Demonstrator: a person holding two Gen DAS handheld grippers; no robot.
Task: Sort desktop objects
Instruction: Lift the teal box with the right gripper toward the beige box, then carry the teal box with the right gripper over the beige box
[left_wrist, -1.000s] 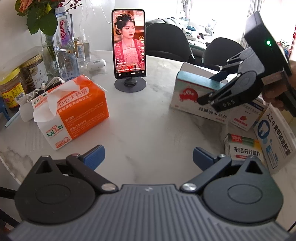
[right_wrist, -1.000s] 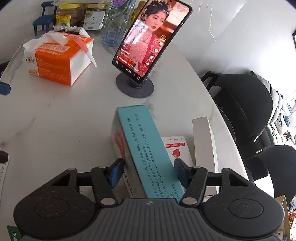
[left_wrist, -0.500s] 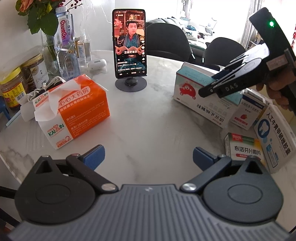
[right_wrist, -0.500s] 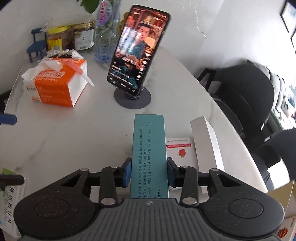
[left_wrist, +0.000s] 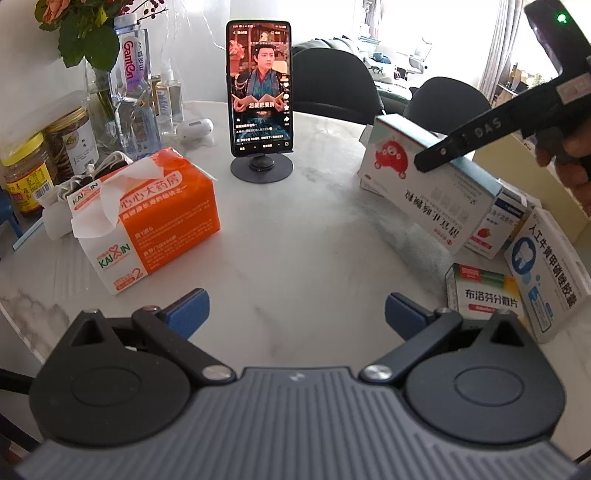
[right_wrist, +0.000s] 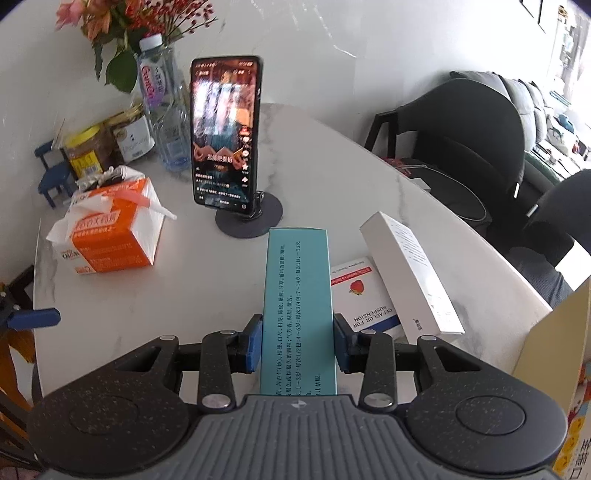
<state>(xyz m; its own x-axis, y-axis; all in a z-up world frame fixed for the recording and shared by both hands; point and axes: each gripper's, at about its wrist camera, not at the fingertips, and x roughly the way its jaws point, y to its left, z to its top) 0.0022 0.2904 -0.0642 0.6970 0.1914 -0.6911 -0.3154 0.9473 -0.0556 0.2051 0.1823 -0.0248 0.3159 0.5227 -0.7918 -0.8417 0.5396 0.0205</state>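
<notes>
Right tool (right_wrist: 297, 345) is clamped on the teal-topped medicine box (right_wrist: 297, 295), blue pads pressed against both long sides, and from the left side you can see the box (left_wrist: 424, 177) tilted with one end raised over the marble surface (left_wrist: 295, 236). Just beside it lies a white box with a strawberry on it (right_wrist: 364, 291), and next to that a plain white box (right_wrist: 410, 273) standing on edge. Left tool (left_wrist: 295, 306) hovers low over the surface with its fingers spread wide, gripping nothing. Two more medicine boxes (left_wrist: 487, 295) sit near its right finger. Further out there's a phone on a round stand (left_wrist: 260, 88) playing a video, an orange tissue pack (left_wrist: 147, 214), plus a water bottle (left_wrist: 133, 85) and jars (left_wrist: 26, 173) by the wall.
</notes>
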